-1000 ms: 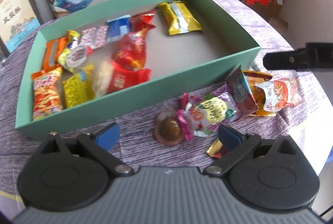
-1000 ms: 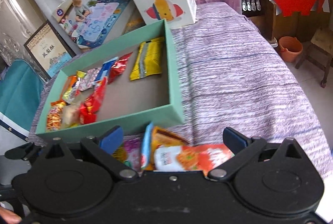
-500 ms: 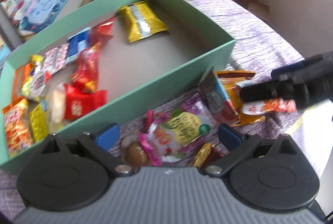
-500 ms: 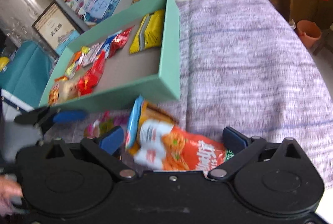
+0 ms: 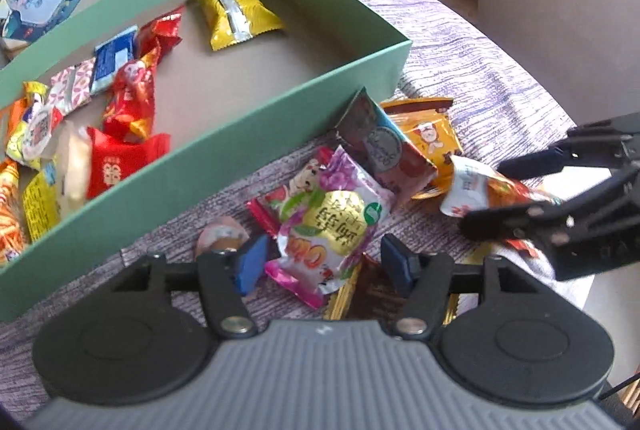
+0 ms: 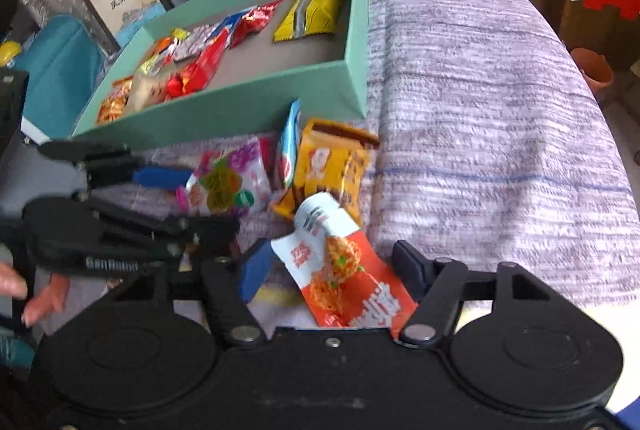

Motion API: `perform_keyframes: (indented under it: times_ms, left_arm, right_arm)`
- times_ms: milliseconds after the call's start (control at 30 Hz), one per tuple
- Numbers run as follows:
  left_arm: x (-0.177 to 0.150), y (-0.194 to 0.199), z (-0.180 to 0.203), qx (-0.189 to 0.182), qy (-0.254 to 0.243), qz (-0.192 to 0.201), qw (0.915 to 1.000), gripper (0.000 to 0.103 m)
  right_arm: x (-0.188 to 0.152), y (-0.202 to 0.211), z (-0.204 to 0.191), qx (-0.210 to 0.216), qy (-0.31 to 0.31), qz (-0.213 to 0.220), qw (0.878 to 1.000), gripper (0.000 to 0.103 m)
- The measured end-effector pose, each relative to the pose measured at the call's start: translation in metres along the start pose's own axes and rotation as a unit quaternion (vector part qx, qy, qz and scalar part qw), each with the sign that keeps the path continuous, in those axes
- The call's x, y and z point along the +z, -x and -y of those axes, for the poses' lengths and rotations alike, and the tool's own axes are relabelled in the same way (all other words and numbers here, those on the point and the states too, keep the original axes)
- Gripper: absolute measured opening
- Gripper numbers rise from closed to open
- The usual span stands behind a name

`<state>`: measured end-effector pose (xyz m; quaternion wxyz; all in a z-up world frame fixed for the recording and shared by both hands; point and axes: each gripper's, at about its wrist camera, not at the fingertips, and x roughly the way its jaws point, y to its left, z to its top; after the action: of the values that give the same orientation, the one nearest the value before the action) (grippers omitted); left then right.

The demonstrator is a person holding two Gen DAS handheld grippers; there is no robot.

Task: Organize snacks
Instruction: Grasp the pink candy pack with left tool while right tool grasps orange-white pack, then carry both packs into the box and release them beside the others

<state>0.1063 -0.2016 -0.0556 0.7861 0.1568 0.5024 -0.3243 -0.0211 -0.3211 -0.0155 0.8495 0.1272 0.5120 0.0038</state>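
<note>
Whereas half a second ago the green box [image 5: 280, 118] filled most of the left wrist view, it now sits further to the upper left and the loose pile on the purple cloth [image 6: 480, 110] lies centre frame. Left gripper [image 5: 324, 264] has come lower and its jaws have narrowed, though still parted, blue pads either side of the pink-and-gold snack packet [image 5: 328, 222], not touching it as far as can be told. Right gripper [image 6: 332, 270], low centre in its own view, likewise stands parted around the orange noodle packet [image 6: 340, 278], which is lifted and tilted, white end uppermost; whether the pads touch it I cannot tell. Yellow biscuit packet [image 6: 332, 162] and blue-edged packet [image 6: 289, 146] lie just below the box's near wall.
</note>
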Motion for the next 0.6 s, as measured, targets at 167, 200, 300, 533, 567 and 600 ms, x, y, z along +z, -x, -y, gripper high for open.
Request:
perform_keyframes:
  times_ms: [167,200,300,533,567,600]
  left_arm:
    - [0.007,-0.004,0.005,0.02,-0.022,0.002,0.9995,0.069]
    - [0.008,-0.006,0.007,0.023,-0.026,0.002,0.9994,0.07]
    - [0.008,-0.013,0.013,0.027,-0.04,-0.005,0.9988,0.069]
    - [0.0,-0.004,0.025,0.028,-0.035,0.007,0.999,0.041]
    - [-0.001,-0.002,0.023,0.027,-0.021,0.007,0.9994,0.035]
    - [-0.002,0.0,0.022,0.025,-0.009,0.007,0.9996,0.033]
  right_arm:
    - [-0.009,0.007,0.007,-0.01,0.006,-0.002,1.0,0.073]
    - [-0.011,0.008,0.007,-0.012,0.007,0.0,1.0,0.073]
    - [-0.018,0.01,0.006,-0.018,0.011,0.006,1.0,0.074]
    - [-0.031,0.006,-0.022,-0.081,0.079,0.027,0.993,0.036]
    - [-0.031,0.006,-0.024,-0.082,0.071,0.03,0.994,0.033]
    - [-0.031,0.007,-0.025,-0.079,0.063,0.032,0.994,0.031]
